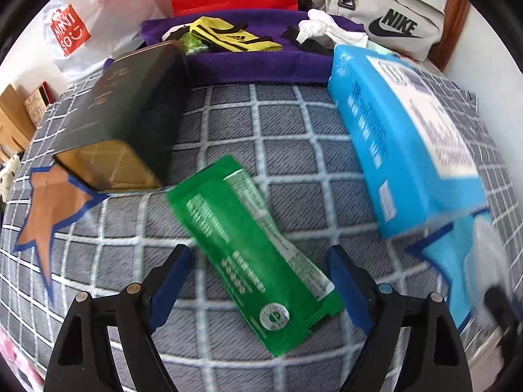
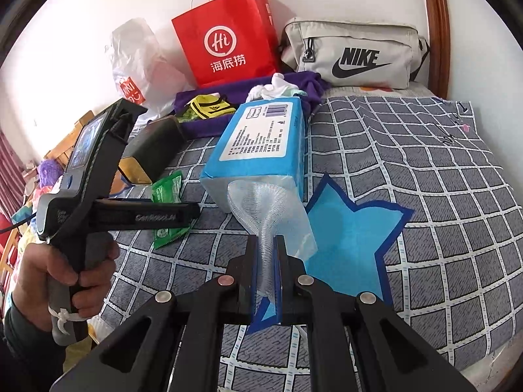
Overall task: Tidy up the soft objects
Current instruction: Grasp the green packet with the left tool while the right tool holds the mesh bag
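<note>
Over bed edge: right hand-held gripper (image 2: 270, 254) clamps blue pack (image 2: 258, 150).

bedroom: checked bedspread (image 2: 408, 176), wooden headboard (image 2: 436, 29)

I see white painted wall (image 2: 81, 32) behind bed, curved brown wooden headboard (image 2: 439, 26) at right, grey white-gridded bedcover (image 2: 425, 196) in daylight.

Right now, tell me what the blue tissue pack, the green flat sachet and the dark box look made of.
Blue tissue pack: thin soft plastic film; its clear end gathers into pleats in the right gripper. Green flat sachet: glossy printed foil or plastic, probably, lying flat with crimped ends. Dark rectangular box: likely matte cardboard, with sharp edges.
</note>
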`<state>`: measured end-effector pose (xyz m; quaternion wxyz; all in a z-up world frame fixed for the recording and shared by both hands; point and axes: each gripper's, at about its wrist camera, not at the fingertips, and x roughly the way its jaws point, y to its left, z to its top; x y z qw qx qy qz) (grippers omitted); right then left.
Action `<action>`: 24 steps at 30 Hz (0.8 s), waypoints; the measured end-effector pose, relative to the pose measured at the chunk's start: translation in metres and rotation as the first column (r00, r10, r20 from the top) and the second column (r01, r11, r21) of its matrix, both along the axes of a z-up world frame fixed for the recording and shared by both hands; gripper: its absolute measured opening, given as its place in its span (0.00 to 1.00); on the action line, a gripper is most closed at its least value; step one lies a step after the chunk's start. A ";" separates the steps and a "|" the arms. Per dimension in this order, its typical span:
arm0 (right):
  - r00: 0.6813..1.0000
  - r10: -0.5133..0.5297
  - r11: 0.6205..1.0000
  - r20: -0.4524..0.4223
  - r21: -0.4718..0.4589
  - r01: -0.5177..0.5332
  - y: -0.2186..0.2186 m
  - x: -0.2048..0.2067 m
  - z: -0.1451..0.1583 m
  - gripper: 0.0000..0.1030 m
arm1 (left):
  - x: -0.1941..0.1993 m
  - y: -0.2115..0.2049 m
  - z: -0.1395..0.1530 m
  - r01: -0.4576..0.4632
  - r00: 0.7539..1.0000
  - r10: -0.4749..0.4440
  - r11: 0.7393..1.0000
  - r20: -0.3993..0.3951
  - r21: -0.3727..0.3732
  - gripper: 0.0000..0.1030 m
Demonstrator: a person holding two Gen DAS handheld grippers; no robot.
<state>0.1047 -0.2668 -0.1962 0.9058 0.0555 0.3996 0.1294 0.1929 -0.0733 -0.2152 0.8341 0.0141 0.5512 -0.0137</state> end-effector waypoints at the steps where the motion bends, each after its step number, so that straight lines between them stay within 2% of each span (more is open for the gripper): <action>1: 1.000 0.002 1.000 0.001 0.000 -0.002 0.000 -0.001 0.000 0.08 | -0.004 0.007 0.000 0.006 1.000 -0.006 1.000 -0.005 0.003 0.85; 3: 1.000 0.006 1.000 0.002 -0.001 -0.006 0.001 -0.003 0.001 0.08 | -0.010 0.023 0.001 0.000 1.000 0.000 1.000 -0.016 0.003 0.85; 7: 1.000 0.015 1.000 -0.008 0.000 -0.015 0.006 -0.001 -0.003 0.08 | -0.009 0.036 0.003 -0.001 1.000 -0.001 0.999 -0.025 -0.044 0.82; 10: 1.000 0.026 1.000 -0.015 -0.002 -0.026 0.010 -0.002 -0.005 0.08 | -0.003 0.026 0.000 0.009 1.000 -0.009 1.000 0.016 -0.011 0.81; 12: 0.999 0.028 1.000 -0.017 -0.010 -0.028 0.012 -0.003 -0.005 0.08 | 0.000 0.022 0.002 0.016 0.998 -0.015 1.000 0.053 -0.017 0.66; 13: 0.999 0.028 0.999 -0.019 -0.015 -0.028 0.013 -0.003 -0.006 0.08 | 0.000 0.018 0.005 0.023 0.997 -0.022 1.000 0.070 -0.015 0.48; 14: 0.999 0.028 0.999 -0.021 -0.019 -0.028 0.013 -0.004 -0.006 0.08 | 0.000 0.017 0.005 0.034 0.996 -0.033 0.999 0.079 -0.017 0.38; 16: 0.999 0.025 0.999 -0.028 -0.022 -0.025 0.014 -0.004 -0.008 0.08 | 0.001 0.015 0.006 0.062 0.994 -0.061 0.998 0.089 -0.013 0.32; 19: 0.999 0.025 0.999 -0.034 -0.024 -0.026 0.015 -0.005 -0.007 0.08 | -0.003 0.022 0.009 0.070 0.995 -0.066 0.996 0.081 -0.053 0.23; 24: 0.999 0.045 0.999 -0.030 -0.025 -0.046 0.021 -0.008 0.001 0.08 | -0.014 0.042 0.012 0.057 0.998 -0.052 0.988 0.038 -0.145 0.20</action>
